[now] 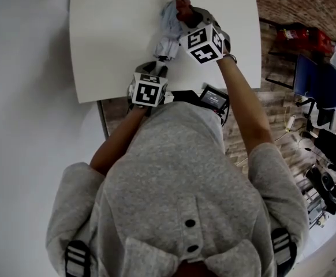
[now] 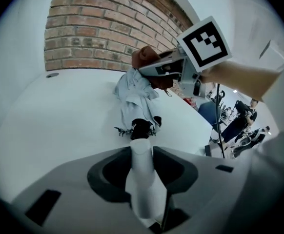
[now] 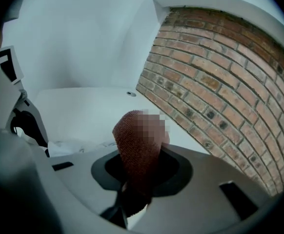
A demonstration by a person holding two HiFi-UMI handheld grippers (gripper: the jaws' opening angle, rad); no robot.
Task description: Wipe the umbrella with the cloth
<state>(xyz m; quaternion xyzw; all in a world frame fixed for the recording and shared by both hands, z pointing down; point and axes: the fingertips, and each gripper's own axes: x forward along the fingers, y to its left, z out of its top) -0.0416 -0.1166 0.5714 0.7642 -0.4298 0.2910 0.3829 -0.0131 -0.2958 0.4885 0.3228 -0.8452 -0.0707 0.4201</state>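
Note:
A folded pale blue-grey umbrella (image 1: 168, 36) lies on the white table (image 1: 116, 39), its canopy bunched (image 2: 134, 99) and its white handle (image 2: 144, 184) pointing toward me. My left gripper (image 1: 159, 68) is shut on that handle, which stands upright between the jaws in the left gripper view. My right gripper (image 1: 186, 15) is shut on a red-brown cloth (image 1: 182, 6) at the umbrella's far end. The cloth (image 3: 137, 150) sticks up between the jaws in the right gripper view, with umbrella fabric (image 3: 78, 145) just below it. From the left gripper view, the cloth (image 2: 144, 57) rests against the canopy's top.
A brick wall (image 3: 220, 82) runs behind the table. The table's near edge (image 1: 174, 91) is just under my left gripper. A small black device (image 1: 214, 98) sits below that edge. Chairs and clutter (image 1: 318, 79) stand on the floor at right.

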